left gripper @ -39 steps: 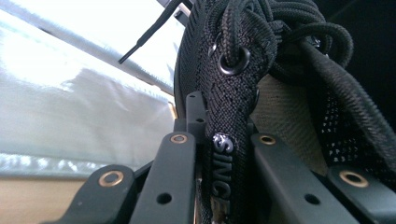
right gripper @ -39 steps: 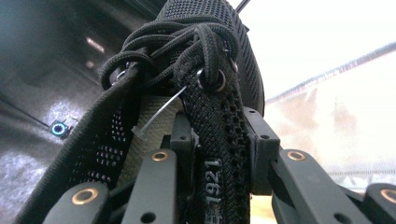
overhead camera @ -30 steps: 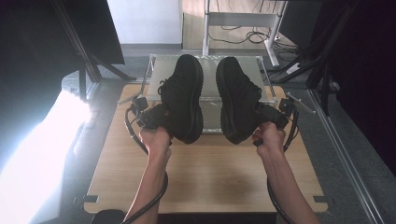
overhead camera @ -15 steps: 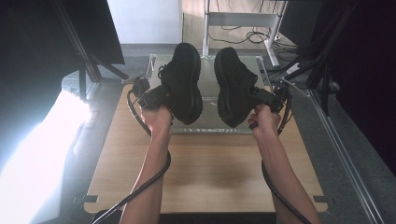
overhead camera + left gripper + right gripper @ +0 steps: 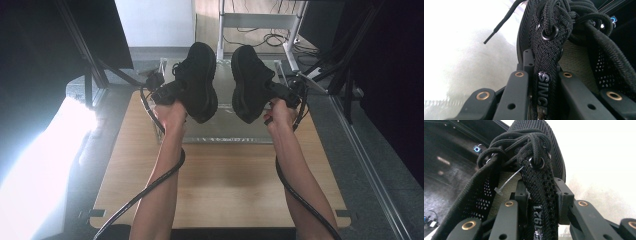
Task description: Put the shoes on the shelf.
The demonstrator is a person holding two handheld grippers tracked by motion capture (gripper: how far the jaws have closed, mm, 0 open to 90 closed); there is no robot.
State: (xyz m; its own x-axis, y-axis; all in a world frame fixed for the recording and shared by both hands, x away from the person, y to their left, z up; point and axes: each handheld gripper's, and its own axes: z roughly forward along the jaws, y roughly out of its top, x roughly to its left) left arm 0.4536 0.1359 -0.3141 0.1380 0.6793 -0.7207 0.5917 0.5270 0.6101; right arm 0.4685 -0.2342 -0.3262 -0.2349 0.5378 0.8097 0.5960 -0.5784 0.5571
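From above, the left tool [image 5: 167,92] and right tool [image 5: 285,92] each hold a black boot aloft over the tabletop [image 5: 225,175]: left boot [image 5: 197,80], right boot [image 5: 250,82]. In the left gripper view, jaws pinch the "SINCE" collar strip [image 5: 546,82]. In the right gripper view, jaws pinch the "1921" strip [image 5: 537,212].

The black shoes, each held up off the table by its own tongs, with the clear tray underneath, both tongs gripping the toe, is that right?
Not the toe. Each of the tongs grips its shoe by the collar strip beside the laces, as the gripper views show. The rest holds: both are held up, over the clear tray.
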